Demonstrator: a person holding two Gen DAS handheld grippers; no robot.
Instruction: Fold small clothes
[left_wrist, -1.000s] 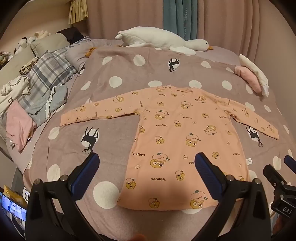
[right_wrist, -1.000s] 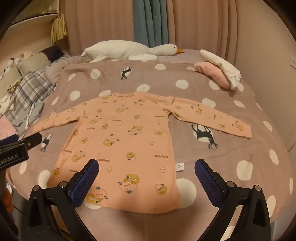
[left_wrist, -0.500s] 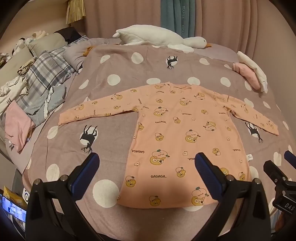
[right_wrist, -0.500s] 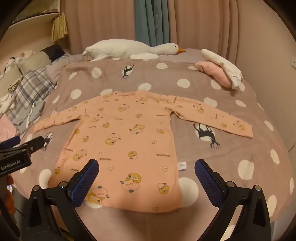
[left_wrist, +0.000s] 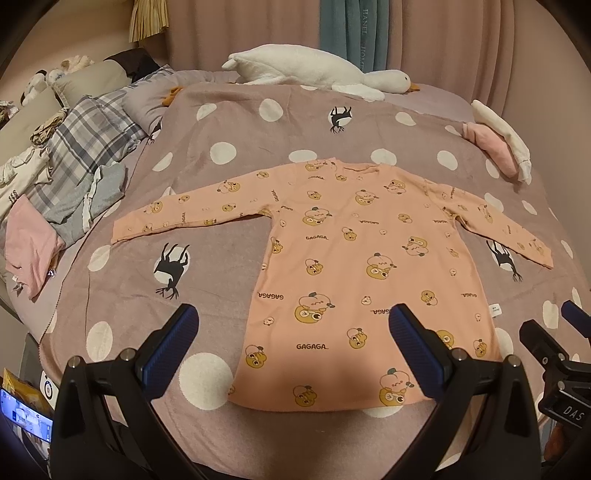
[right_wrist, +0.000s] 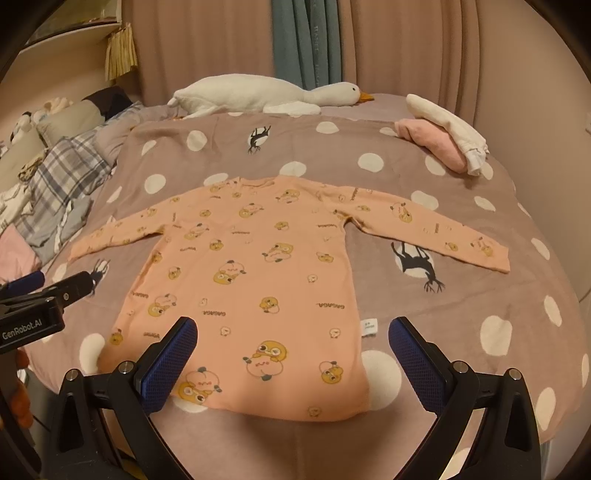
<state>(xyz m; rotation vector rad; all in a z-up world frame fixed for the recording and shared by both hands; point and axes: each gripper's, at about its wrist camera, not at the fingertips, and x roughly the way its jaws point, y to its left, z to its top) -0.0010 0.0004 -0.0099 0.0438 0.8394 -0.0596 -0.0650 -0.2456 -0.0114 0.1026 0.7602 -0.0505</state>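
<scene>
Both tongs released, hovering short of hem: left tongs, right tongs. Pink long-sleeve shirt flat ahead on bed, collar far, sleeves spread sideways.

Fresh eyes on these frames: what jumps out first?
The peach long-sleeved shirt printed with cartoon animals, spread flat with both sleeves out, mid-bed on the polka-dot blanket. Behind it a white goose plush lies along the far edge. Both grippers, left and right, hover open near the hem.
</scene>
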